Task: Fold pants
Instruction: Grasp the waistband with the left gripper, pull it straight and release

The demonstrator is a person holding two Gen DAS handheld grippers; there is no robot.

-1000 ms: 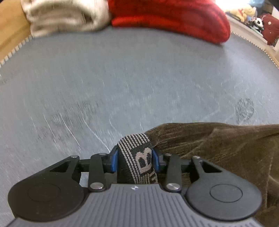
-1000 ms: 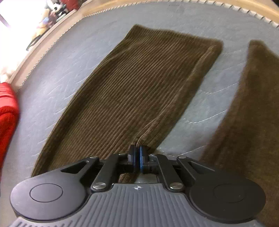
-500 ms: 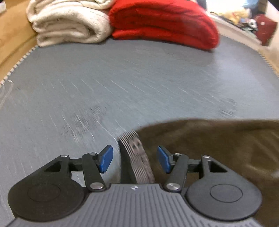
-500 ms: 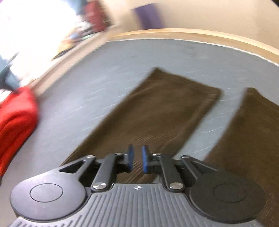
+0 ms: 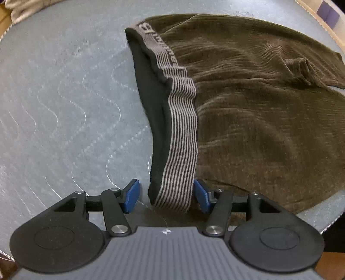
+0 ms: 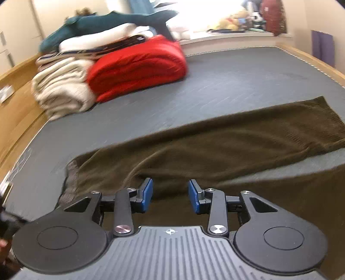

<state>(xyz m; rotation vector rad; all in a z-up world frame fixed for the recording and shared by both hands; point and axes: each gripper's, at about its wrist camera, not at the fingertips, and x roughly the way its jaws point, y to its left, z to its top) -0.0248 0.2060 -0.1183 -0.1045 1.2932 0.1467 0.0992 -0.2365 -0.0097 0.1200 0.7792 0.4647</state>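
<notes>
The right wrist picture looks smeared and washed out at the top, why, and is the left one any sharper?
Right wrist view: the red blanket and pants are streaked by motion blur, and the window glares white. Left wrist view: sharper, the striped waistband reads crisply, though the fisheye curves the bed's edge.

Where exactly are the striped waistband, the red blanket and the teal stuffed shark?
striped waistband (image 5: 182,137): left wrist view, middle of the striped elastic band.
red blanket (image 6: 138,66): right wrist view, front face of the folded bundle.
teal stuffed shark (image 6: 112,22): right wrist view, its body atop the pile.
</notes>
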